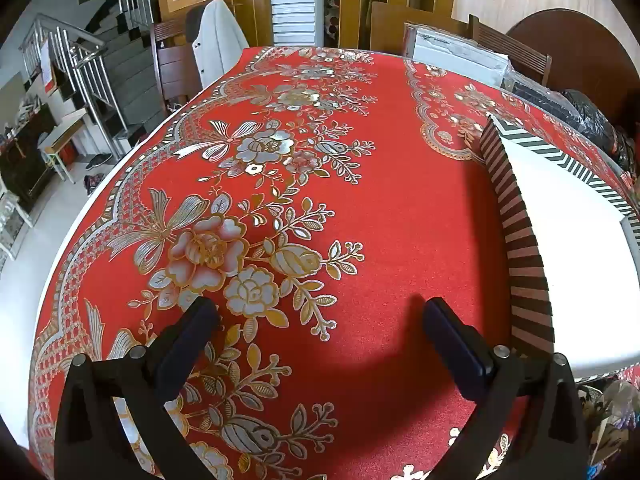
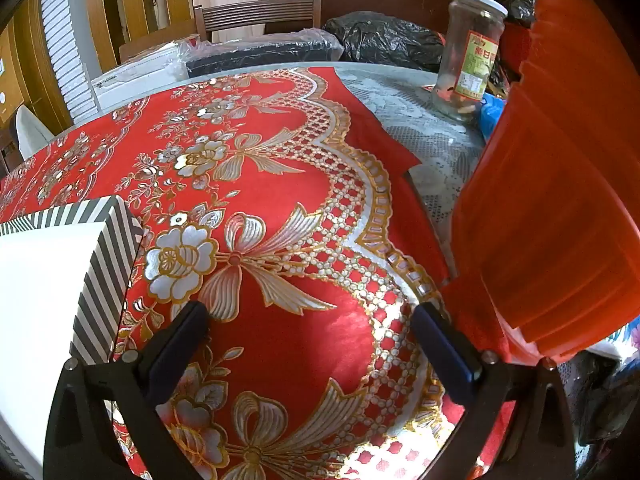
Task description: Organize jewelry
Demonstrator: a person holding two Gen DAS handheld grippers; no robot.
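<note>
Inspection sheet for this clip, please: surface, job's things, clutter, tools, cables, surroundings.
Surface: red floral tablecloth over a grey lace cloth.
Job's things: striped box with white top; no jewelry seen.
Clutter: glass jar, black plastic bags, red plastic item at right.
Tools: left tool open, empty; right tool open, empty.
Cables: nothing seen.
Surroundings: wooden chairs, staircase, white jacket on a chair.
</note>
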